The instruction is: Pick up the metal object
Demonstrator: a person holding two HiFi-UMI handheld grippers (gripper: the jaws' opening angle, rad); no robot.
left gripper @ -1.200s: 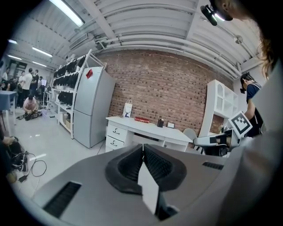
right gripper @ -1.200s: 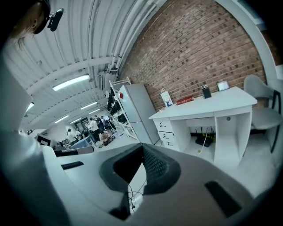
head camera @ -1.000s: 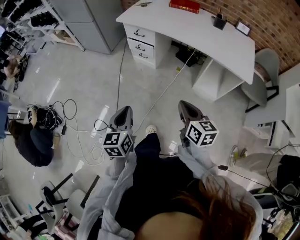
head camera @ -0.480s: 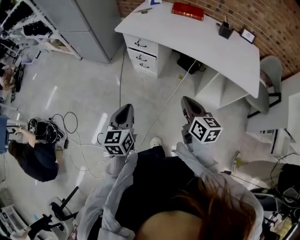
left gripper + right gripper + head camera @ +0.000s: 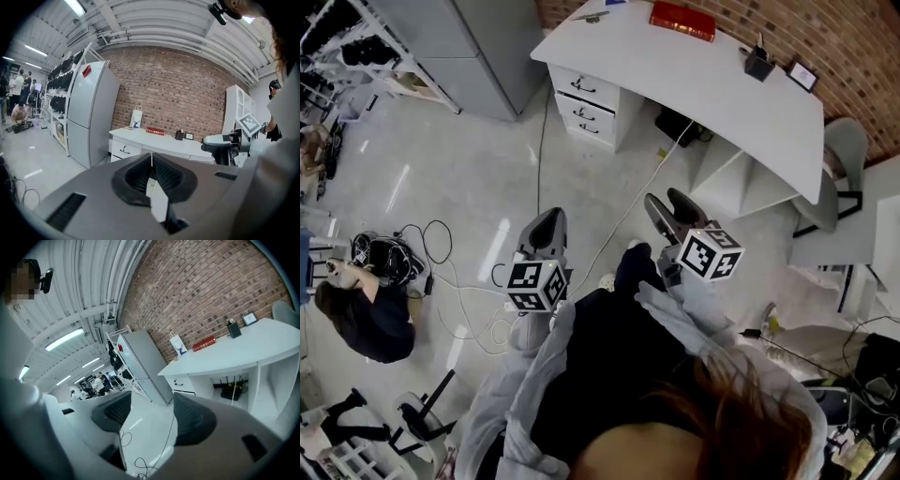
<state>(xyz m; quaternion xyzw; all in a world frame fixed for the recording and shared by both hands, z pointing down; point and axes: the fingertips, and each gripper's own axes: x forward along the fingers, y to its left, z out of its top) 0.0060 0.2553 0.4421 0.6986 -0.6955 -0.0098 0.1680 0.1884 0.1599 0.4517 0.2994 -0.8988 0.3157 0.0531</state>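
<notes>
Head view: grey left gripper point(image 5: 546, 228) and right gripper point(image 5: 667, 211) are hovering well short of the white curved desk point(image 5: 712, 84), its left end bearing a small, likely metal object point(image 5: 589, 16); left gripper view: jaws meeting, empty; right gripper view: jaws just opening, empty, presumably readying for pickup.

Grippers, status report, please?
Left gripper shut, empty. Right gripper jaws just opening, nothing between. Metal object not made out; white desk ahead. Floor cable between.
</notes>
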